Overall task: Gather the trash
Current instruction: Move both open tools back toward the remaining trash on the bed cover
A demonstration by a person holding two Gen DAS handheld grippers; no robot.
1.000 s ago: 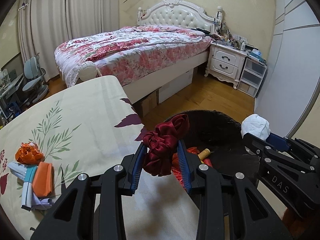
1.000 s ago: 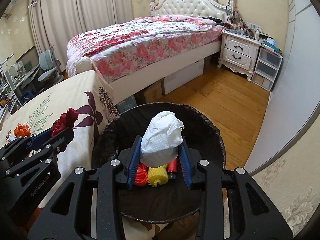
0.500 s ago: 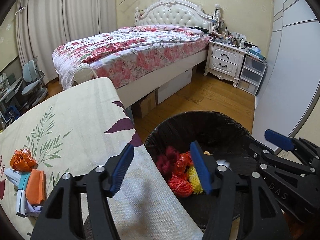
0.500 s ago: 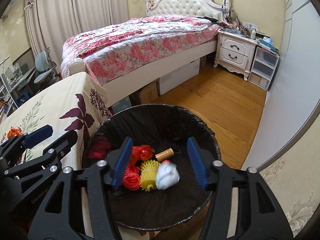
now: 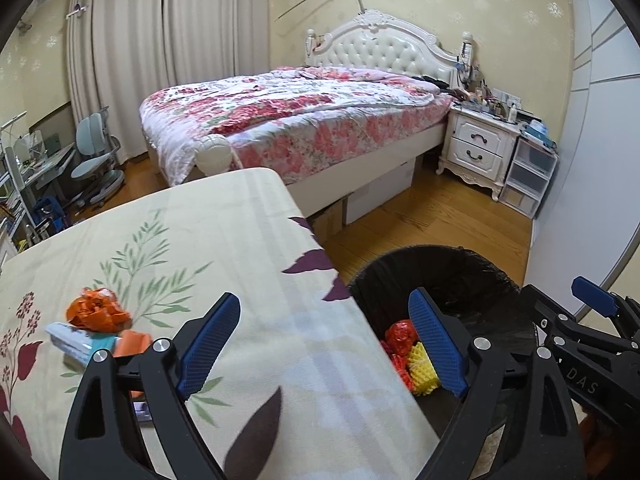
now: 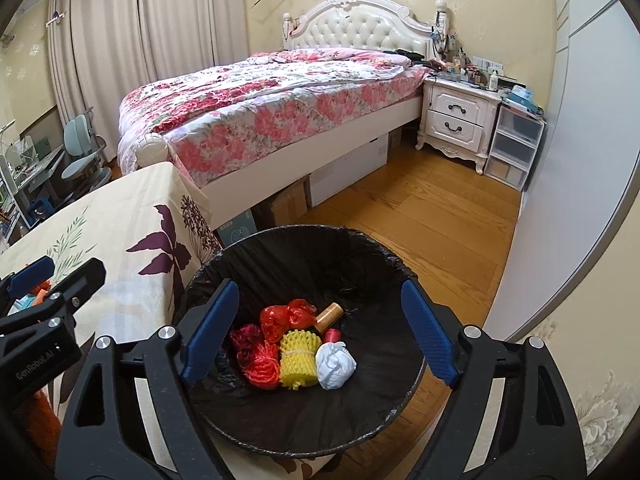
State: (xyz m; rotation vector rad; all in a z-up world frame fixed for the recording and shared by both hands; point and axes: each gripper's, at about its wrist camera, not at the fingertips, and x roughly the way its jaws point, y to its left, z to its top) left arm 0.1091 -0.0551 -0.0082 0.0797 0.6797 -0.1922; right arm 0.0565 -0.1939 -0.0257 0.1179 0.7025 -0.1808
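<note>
A round bin with a black liner [image 6: 320, 252] stands beside the table and also shows in the left wrist view [image 5: 472, 264]. In it lie a white paper wad [image 6: 335, 365], yellow foam net [image 6: 298, 364], red netting [image 6: 262, 370], a dark red ribbon [image 6: 243, 339], a red wrapper [image 6: 286, 316] and a brown tube [image 6: 329, 314]. My right gripper [image 6: 318, 338] is open and empty above the bin. My left gripper [image 5: 326, 344] is open and empty over the table's edge. On the table lie an orange crumpled wrapper [image 5: 96, 310], a light blue packet [image 5: 76, 342] and an orange piece [image 5: 130, 340].
The table has a cream floral cloth [image 5: 192, 248]. A bed with a pink floral cover [image 5: 296, 120] is behind. A white nightstand [image 5: 480, 148] and plastic drawers [image 5: 528, 176] stand at the right. A desk chair [image 5: 96, 160] is far left. Wooden floor [image 6: 420, 216] surrounds the bin.
Both grippers opened and dropped their loads: the dark red ribbon and the white paper wad now lie in the bin. My left gripper has swung left over the table's edge.
</note>
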